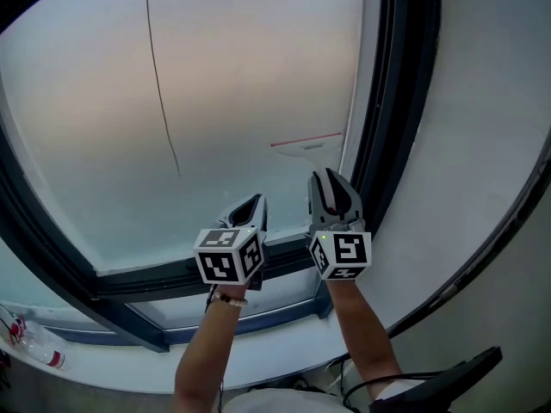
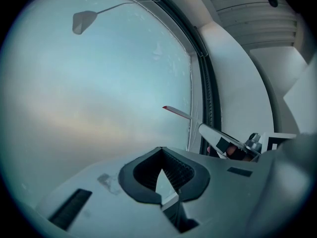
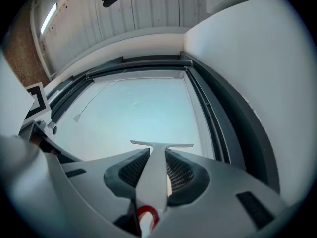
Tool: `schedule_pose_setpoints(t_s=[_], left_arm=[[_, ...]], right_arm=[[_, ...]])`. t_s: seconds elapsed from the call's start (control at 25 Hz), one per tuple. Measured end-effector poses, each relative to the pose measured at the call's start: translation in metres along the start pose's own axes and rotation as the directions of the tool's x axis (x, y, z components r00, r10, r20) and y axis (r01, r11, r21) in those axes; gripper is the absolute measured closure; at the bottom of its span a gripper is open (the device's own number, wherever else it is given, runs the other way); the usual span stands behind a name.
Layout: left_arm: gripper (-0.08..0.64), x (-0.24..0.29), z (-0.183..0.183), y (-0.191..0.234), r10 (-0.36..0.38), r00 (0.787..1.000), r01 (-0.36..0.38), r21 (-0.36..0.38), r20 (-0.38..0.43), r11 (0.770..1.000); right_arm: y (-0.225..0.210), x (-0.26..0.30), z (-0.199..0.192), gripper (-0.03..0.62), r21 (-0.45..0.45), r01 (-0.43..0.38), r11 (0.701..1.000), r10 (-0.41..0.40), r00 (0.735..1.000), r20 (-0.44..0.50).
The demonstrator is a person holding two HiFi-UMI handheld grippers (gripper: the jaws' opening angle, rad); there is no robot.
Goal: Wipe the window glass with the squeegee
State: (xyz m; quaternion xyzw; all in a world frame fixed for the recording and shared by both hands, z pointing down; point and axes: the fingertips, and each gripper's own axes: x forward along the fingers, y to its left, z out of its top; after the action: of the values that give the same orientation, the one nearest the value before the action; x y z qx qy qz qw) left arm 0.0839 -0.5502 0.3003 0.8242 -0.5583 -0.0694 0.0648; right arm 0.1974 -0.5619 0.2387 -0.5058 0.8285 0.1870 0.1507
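Right gripper [image 3: 156, 171] is clamped on the squeegee [image 3: 159, 155]. The pale, flat, tapering handle runs up between the ribbed dark pads [image 3: 181, 172]. A thin T-shaped blade sits past the tips, and there is a red loop at the handle's near end. Left gripper [image 2: 162, 155] has its jaw tips together with nothing held, only a small triangular gap behind the tips. Both gripper bodies are smooth grey plastic.

In the head view the right gripper [image 1: 334, 194] points up at the window glass [image 1: 224, 101], and the squeegee's [image 1: 307, 143] blade has a red edge. The blade is low on the right of the pane, near the dark frame [image 1: 392, 101]. Whether it touches the glass cannot be told. The left gripper [image 1: 247, 212] hangs beside it, lower, over the bottom frame rail.

The glass is hazy, pale blue with a pinkish band. The frame is dark and ribbed, the wall [image 1: 482, 144] matte white.

A thin cord [image 1: 164, 101] hangs across the pane. Only the left gripper view shows its grey flat pull [image 2: 84, 21]. That view also catches the squeegee [image 2: 179, 113] edge-on.

Only the right gripper view shows the ribbed ceiling panels [image 3: 133, 9].

Only the head view shows the white sill [image 1: 258, 360], a clear plastic bottle [image 1: 36, 344] lying on it at lower left, a bracelet [image 1: 228, 298] on the left wrist and a black cable [image 1: 370, 387].

The marker cubes [image 1: 229, 255] carry black-and-white square patterns. The bottle's red label is too small to read.
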Motion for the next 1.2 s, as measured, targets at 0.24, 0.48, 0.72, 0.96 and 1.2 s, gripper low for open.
schedule_pose_setpoints(t_s=[0.24,0.48,0.72,0.96,1.2], left_arm=[[0.560,0.002,-0.026,-0.001,-0.002,0.999,0.002,-0.006,-0.046,1.000],[0.560,0.006,-0.054,0.002,-0.001,0.995,-0.003,-0.034,-0.099,0.999],[0.560,-0.001,-0.072,0.004,0.003,0.992,-0.009,-0.053,-0.125,0.999],[0.560,-0.007,-0.094,0.007,0.013,0.987,-0.024,-0.064,-0.160,0.998],[0.560,-0.010,-0.111,0.008,0.010,0.980,-0.026,-0.080,-0.199,0.996]], right_arm=[[0.007,-0.022,-0.035,0.506,0.024,0.003,1.000,-0.002,0.999,-0.038],[0.015,-0.044,-0.078,0.506,0.013,0.015,1.000,-0.013,0.995,-0.099],[0.019,-0.063,-0.116,0.506,0.017,0.015,1.000,-0.012,0.988,-0.157],[0.024,-0.083,-0.159,0.506,0.010,0.005,1.000,-0.003,0.977,-0.214],[0.031,-0.104,-0.199,0.506,0.020,-0.009,1.000,0.014,0.959,-0.282]])
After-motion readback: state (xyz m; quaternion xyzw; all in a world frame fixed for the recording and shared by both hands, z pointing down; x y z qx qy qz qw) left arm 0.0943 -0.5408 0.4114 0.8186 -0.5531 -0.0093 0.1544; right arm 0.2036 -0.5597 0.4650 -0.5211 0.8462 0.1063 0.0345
